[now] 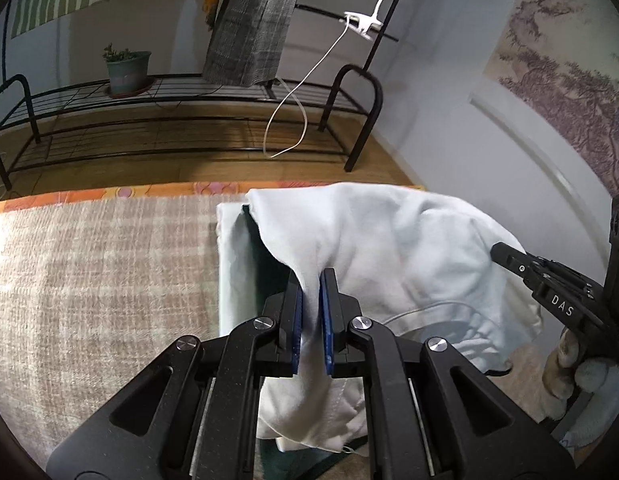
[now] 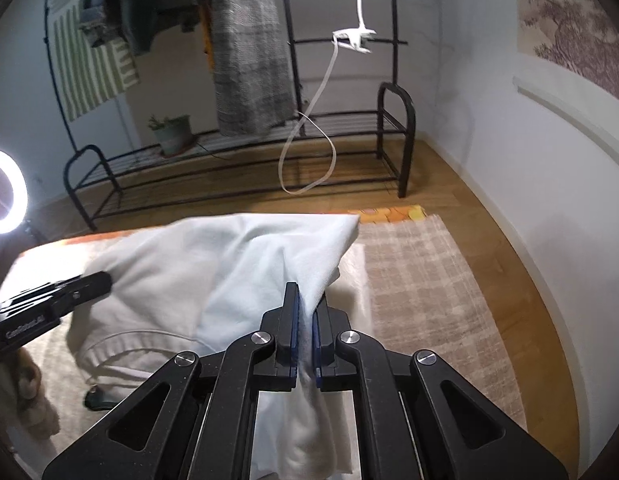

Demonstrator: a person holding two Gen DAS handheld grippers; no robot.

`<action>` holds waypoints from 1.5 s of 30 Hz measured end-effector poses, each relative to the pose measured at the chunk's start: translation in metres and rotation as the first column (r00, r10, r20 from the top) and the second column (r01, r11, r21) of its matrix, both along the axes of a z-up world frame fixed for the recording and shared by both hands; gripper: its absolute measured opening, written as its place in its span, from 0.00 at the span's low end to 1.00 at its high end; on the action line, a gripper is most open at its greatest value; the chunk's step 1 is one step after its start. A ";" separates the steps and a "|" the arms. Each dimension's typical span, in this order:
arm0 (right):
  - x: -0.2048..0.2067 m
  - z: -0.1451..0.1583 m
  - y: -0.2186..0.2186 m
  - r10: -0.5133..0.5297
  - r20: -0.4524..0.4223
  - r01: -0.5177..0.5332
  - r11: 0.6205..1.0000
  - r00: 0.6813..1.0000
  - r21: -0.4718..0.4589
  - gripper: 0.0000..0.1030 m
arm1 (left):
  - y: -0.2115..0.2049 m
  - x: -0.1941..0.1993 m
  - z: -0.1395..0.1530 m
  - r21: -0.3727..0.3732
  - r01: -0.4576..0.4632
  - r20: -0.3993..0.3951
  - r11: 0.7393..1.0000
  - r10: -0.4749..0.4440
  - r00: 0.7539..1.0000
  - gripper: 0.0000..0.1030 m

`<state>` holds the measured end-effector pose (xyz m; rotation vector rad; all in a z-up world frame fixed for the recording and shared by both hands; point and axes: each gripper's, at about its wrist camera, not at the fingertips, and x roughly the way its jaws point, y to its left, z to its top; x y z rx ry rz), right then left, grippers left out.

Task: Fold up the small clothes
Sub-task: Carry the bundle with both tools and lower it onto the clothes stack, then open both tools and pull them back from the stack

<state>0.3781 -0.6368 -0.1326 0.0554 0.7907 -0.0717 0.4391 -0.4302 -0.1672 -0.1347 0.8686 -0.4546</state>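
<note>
Fingers (image 1: 295, 312) of left gripper (image 1: 311, 280) nearly closed, blue pads pinching a fold of the white garment (image 1: 389, 248). Right gripper (image 2: 306, 304) same: fingers (image 2: 292, 320) almost together, cloth clamped between the pads. Both grippers tilt downward toward the bed, each gripping one edge of the garment. One garment, two grippers, one gloved hand (image 1: 569, 372) visible under the right gripper's handle in the left wrist view.

Garment hangs lifted between the grippers, draped in a loose hump, lower part bunched with a ribbed hem and thin drawstring showing. Long axis runs side to side between the two grips. It sits above a plaid blanket (image 1: 101, 272) near the far edge of the bed; a dark flat item with a pale cloth (image 1: 233, 264) lies under its left side, exact kind unclear.

Beyond: orange patterned sheet (image 1: 213, 189) edge, wood floor (image 2: 449, 184), one black metal rack (image 1: 169, 100) with one potted plant (image 1: 125, 68), hanging grey plaid cloth (image 1: 253, 20), white clip with cable (image 1: 363, 22), one ring light (image 2: 5, 192) at left in the right wrist view.
</note>
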 end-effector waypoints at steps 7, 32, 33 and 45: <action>0.003 -0.013 0.000 -0.069 -0.074 0.062 0.994 0.995 -0.090 0.05 | 0.007 0.001 -0.007 0.026 -0.005 -0.044 1.000 0.006 0.999 0.07; -0.132 0.133 0.095 -0.068 0.086 0.075 0.994 0.994 -0.084 0.09 | 0.099 -0.173 0.144 0.023 0.059 0.167 0.998 -0.062 0.984 0.11; -0.140 0.137 0.101 -0.066 0.092 0.074 0.994 0.994 -0.085 0.09 | 0.103 -0.183 0.151 0.024 0.063 0.180 0.998 -0.066 0.981 0.11; -0.238 0.176 0.158 -0.079 0.170 0.090 0.994 0.982 -0.059 0.09 | 0.154 -0.291 0.207 0.019 0.099 0.298 0.995 -0.100 0.949 0.11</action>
